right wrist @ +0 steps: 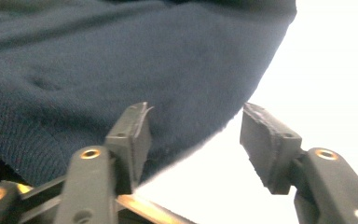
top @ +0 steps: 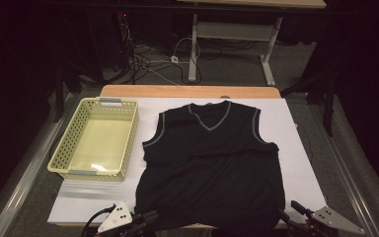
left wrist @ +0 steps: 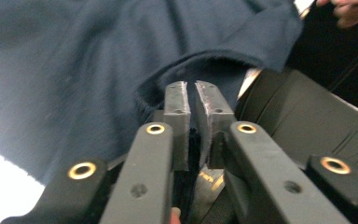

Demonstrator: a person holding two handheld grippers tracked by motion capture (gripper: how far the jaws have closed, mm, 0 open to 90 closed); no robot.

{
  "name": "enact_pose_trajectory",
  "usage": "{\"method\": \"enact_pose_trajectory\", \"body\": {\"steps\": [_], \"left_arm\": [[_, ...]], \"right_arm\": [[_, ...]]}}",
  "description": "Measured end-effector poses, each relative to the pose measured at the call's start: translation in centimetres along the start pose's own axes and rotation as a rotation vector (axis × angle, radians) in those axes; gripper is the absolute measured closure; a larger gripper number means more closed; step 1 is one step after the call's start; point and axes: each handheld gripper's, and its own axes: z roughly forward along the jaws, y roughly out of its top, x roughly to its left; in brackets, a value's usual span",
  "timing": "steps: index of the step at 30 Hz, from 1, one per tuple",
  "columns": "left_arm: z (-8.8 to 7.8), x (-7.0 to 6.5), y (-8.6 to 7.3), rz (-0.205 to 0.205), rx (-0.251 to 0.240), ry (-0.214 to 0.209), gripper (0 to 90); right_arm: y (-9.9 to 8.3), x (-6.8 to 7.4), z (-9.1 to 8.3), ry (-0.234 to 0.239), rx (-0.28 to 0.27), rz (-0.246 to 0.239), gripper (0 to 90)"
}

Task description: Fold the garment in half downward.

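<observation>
A dark navy sleeveless V-neck vest (top: pixel 212 158) lies flat on a white sheet (top: pixel 296 148), neck toward the far side. My left gripper (top: pixel 150 217) is at the vest's lower left corner. In the left gripper view its jaws (left wrist: pixel 192 88) stand almost together, with the hem of the vest (left wrist: pixel 74 70) curling over their tips and dark fabric in the slit between them. My right gripper (top: pixel 288 213) is at the lower right corner. In the right gripper view it (right wrist: pixel 196 112) is wide open, the edge of the vest (right wrist: pixel 121 60) running between the jaws untouched.
A pale yellow perforated basket (top: pixel 61 148) stands empty on the left of the sheet. The wooden table edge (top: pixel 187 91) shows at the far side. Beyond it are cables and another desk's legs. A hand (left wrist: pixel 354 11) shows at the top right of the left gripper view.
</observation>
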Motion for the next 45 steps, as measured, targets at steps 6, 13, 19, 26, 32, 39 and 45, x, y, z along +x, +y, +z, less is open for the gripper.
{"method": "enact_pose_trajectory", "body": {"steps": [6, 13, 19, 26, 32, 39, 45], "left_arm": [[-0.1, 0.3, 0.5, -0.018, -0.055, 0.014, 64.6], [-1.2, 2.5, 1.3, -0.063, -0.141, 0.062, 54.0], [-1.3, 4.3, 1.3, -0.096, -0.164, 0.082, 54.5], [1.7, 4.0, 1.2, -0.079, -0.057, 0.062, 54.5], [3.4, 3.4, 0.6, -0.037, 0.029, 0.082, 54.5], [2.2, 3.5, -0.7, -0.054, 0.054, 0.173, 54.4], [0.5, 4.2, -1.8, -0.086, 0.057, 0.224, 55.0]], "right_arm": [[-0.4, 1.0, 1.3, -0.002, 0.047, -0.054, 41.1], [-0.8, 2.0, 0.7, 0.044, 0.048, -0.122, 86.5], [-1.2, 0.9, -1.3, -0.040, 0.030, -0.119, 87.1], [-1.8, -0.4, -2.5, -0.073, 0.018, -0.081, 83.5], [-1.5, -0.6, -2.4, -0.059, -0.011, -0.057, 67.5], [-0.3, -0.7, -1.6, -0.042, -0.050, -0.058, 65.0], [0.9, -0.9, 0.1, -0.017, -0.058, -0.067, 64.7]]}}
